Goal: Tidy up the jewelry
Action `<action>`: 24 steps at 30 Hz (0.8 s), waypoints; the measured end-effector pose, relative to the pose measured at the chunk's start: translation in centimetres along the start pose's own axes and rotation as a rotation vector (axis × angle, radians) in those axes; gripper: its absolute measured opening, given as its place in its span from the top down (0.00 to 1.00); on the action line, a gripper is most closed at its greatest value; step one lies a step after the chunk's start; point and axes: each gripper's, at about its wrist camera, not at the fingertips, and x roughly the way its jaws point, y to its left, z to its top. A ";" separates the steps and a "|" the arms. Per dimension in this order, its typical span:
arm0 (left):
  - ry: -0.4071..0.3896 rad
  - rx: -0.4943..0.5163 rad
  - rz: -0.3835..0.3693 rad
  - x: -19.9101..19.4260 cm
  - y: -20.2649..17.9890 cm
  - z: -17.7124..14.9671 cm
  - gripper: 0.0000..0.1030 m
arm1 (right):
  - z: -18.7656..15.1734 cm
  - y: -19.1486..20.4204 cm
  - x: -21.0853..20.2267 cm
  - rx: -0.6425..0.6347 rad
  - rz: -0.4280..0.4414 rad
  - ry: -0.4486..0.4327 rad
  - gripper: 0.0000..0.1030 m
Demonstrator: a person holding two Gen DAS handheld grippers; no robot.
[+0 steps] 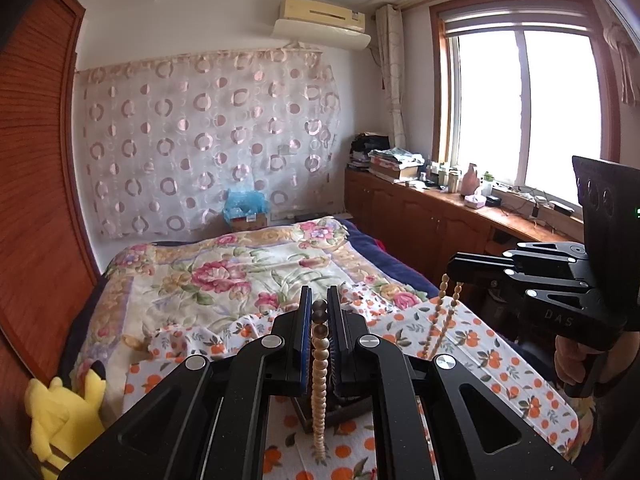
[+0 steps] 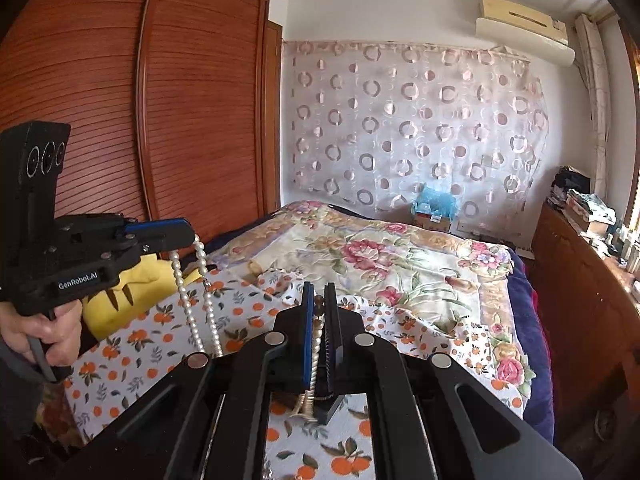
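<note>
Beads on a limp cord: the necklace (image 1: 319, 364) is light, supple and slippery, best pinched across a few beads, not the thread. Both the left tongs (image 1: 319, 312) and right tongs (image 2: 319, 307) are clamped on it, strands hanging above the orange-print cloth (image 2: 152, 344) on the bed; it looks pearly-cream, with perhaps darker beads at each pinch.

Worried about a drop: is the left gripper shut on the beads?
Shut: the left gripper pinches the bead strand, which hangs below its tips.
</note>
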 end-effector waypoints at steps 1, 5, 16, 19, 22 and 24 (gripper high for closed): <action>-0.002 0.002 0.000 0.4 0.1 0.4 0.93 | 0.3 -0.2 0.2 0.000 0.000 -0.001 0.94; -0.006 -0.001 -0.004 1.9 0.3 1.6 0.93 | 1.1 -1.0 1.6 -0.004 0.001 -0.003 0.94; 0.024 -0.019 -0.023 7.1 1.5 3.4 0.93 | 2.8 -3.6 4.2 0.018 0.041 -0.015 0.94; 0.040 -0.023 -0.020 8.2 1.8 2.9 0.93 | 3.5 -3.9 4.9 0.015 0.054 -0.021 0.94; 0.070 -0.034 -0.017 9.6 2.6 1.8 0.93 | 4.2 -4.1 5.7 0.006 0.056 -0.027 0.94; 0.095 -0.041 -0.013 10.6 3.0 0.9 0.93 | 4.3 -4.3 6.5 0.007 0.059 -0.025 0.94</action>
